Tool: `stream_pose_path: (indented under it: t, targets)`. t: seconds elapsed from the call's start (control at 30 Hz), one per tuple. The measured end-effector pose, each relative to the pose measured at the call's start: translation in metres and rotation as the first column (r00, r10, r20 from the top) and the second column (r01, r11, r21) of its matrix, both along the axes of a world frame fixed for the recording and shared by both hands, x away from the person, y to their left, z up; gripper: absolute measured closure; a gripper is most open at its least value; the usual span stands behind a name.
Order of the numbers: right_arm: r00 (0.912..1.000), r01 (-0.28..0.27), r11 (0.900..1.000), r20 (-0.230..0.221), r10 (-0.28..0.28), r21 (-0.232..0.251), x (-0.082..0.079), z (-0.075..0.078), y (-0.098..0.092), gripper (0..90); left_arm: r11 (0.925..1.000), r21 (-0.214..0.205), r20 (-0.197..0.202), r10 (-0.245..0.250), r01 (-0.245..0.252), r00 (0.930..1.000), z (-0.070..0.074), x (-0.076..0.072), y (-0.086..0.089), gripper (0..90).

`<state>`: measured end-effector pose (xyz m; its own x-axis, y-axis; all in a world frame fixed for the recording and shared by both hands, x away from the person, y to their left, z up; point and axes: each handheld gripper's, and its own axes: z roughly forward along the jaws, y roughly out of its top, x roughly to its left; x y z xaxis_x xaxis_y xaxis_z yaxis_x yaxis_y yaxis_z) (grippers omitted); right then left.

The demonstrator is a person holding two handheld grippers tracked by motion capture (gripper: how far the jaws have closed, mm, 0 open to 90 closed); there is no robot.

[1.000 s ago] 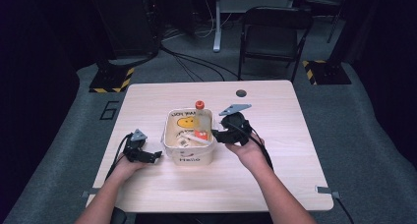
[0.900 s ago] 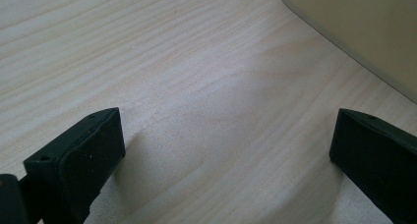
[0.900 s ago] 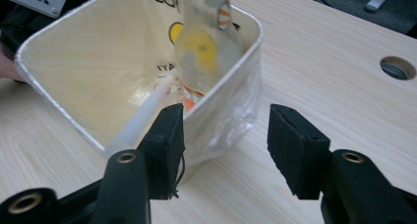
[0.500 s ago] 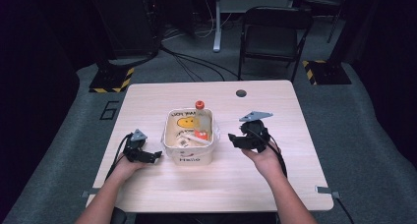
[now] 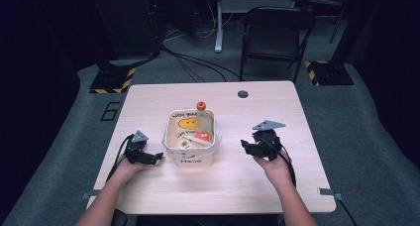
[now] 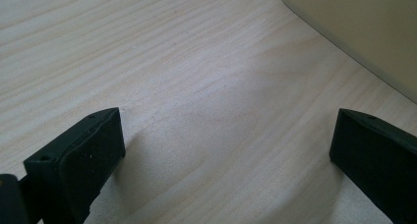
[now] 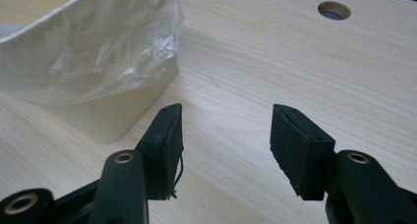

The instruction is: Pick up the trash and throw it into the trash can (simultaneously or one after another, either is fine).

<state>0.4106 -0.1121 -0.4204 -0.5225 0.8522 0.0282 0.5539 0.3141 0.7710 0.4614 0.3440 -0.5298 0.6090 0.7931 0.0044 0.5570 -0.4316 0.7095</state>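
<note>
A cream bin (image 5: 190,159) with a clear plastic liner stands mid-table and holds an orange item (image 5: 201,135) and some white pieces. A red-capped bottle (image 5: 201,106) stands just behind it. My left gripper (image 5: 157,156) lies on the table left of the bin, open, with bare wood between its jaws (image 6: 226,150); the bin's wall (image 6: 364,27) is close by. My right gripper (image 5: 245,145) hovers low to the right of the bin, open and empty (image 7: 226,130). Its jaws have just been closing slightly after widening. The liner (image 7: 98,62) drapes over the bin's rim.
The wooden table (image 5: 297,176) has a round cable hole (image 5: 242,93) near its far edge, also seen as the cable hole (image 7: 334,10) ahead of the right gripper. A black folding chair (image 5: 277,32) stands beyond the table. Bare wood surrounds the bin.
My right gripper has moved away from the bin's right rim, rightward and down toward the table, with nothing in it. The left gripper has stayed put.
</note>
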Motion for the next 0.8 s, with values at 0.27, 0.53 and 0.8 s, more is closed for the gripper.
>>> stream_pose_path:
  t: [0.27, 0.53, 0.8]
  targets:
    - [0.9988, 0.049, 0.9988, -0.002, -0.049, 0.004, -0.001, -0.015, -0.013, 44.7, 1.0, 0.0, 0.0, 0.0, 0.0, 1.0, 0.0, 0.0, 0.0, 0.0]
    - [0.9955, 0.092, 0.9956, -0.022, -0.092, 0.014, -0.002, -0.034, -0.027, 43.9, 1.0, 0.0, 0.0, 0.0, 0.0, 1.0, 0.0, 0.0, 0.0, 0.0]
    - [0.9912, 0.127, 0.9919, -0.038, -0.127, -0.009, -0.006, -0.051, -0.041, 43.2, 1.0, 0.001, 0.001, 0.0, 0.0, 1.0, 0.0, 0.0, 0.0, 0.0]
